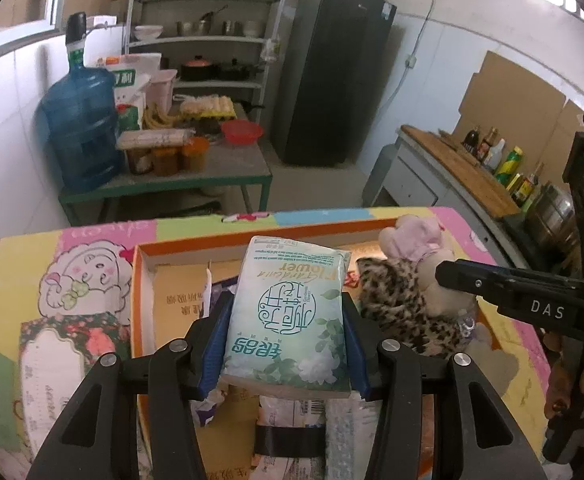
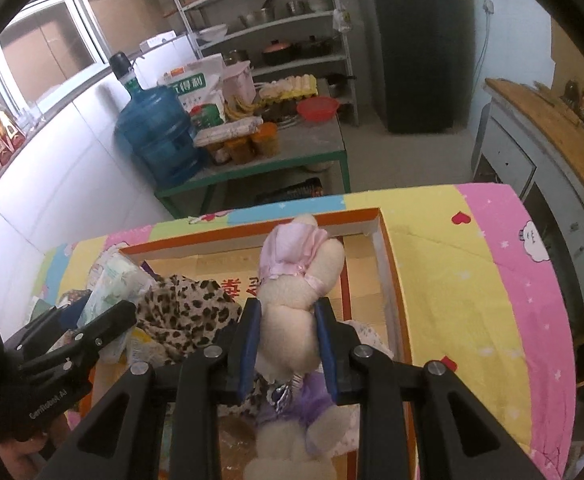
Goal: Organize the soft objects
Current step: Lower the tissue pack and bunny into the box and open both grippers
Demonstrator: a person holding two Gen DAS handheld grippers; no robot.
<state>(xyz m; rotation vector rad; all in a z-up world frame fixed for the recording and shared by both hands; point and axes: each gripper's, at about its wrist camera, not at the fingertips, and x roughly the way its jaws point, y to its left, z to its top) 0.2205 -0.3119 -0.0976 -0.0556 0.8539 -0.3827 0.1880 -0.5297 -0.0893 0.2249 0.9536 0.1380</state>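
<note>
My left gripper [image 1: 284, 322] is shut on a pale green tissue pack [image 1: 287, 312] and holds it over the orange-rimmed cardboard box [image 1: 179, 246]. My right gripper [image 2: 287, 324] is shut on a cream plush toy with pink clothes [image 2: 296, 280], held above the same box [image 2: 384, 240]. A leopard-print cloth [image 1: 396, 304] lies in the box between the two grippers; it also shows in the right wrist view [image 2: 187, 312]. The right gripper's body [image 1: 532, 300] shows in the left wrist view, and the left gripper's body [image 2: 63, 356] shows in the right wrist view with the tissue pack [image 2: 111, 288].
The box sits on a table with a colourful cartoon cloth [image 2: 472, 280]. Behind stand a green-framed table [image 1: 227, 176] with a blue water jug [image 1: 81, 128], jars and a red bowl, a shelf rack [image 1: 203, 40], a dark fridge [image 1: 332, 72], and a counter with bottles [image 1: 472, 168] at right.
</note>
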